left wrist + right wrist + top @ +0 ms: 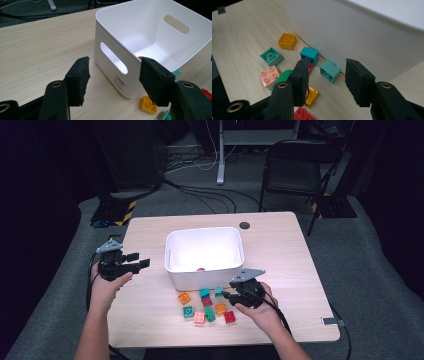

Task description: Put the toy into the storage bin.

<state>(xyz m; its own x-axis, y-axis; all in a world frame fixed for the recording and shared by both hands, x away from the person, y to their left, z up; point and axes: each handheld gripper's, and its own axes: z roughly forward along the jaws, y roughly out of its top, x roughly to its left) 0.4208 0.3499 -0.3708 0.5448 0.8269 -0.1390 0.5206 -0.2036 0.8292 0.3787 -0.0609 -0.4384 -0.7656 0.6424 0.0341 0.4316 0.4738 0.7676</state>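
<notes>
A: Comparing views first. From the high view, the right gripper (231, 295) sits low over the loose bricks just in front of the white bin (204, 256); the left gripper (140, 260) hangs off to the bin's side, over bare table (280, 250).

B: Right gripper view: jaws released, nothing between the pads. A light teal brick (330, 71) lies just ahead of the gap, beside the bin's outer wall. A darker teal brick (309, 55) sits ahead of one jaw, also against the wall.

A: The high view cannot separate those two clearly. What else flanks that jaw?

B: Beyond its outer side: an orange brick (287, 41), a green brick (271, 56), a pink brick (269, 75). A flat orange-yellow piece (312, 94) and a red brick (303, 115) lie below its tip; a dark red brick is partly hidden behind the jaw.

A: Left gripper view: jaws also released, empty, with the bin's corner and handle slot ahead of the gap. A yellow-orange brick (148, 105) lies under one jaw's tip, at the bin's foot.

B: Inside the bin?

A: A small red-pink piece (201, 268) on the floor by the near wall in the high view; the left gripper view catches a sliver of it just above that jaw. The right gripper view sees the bin's outside alone.
</notes>
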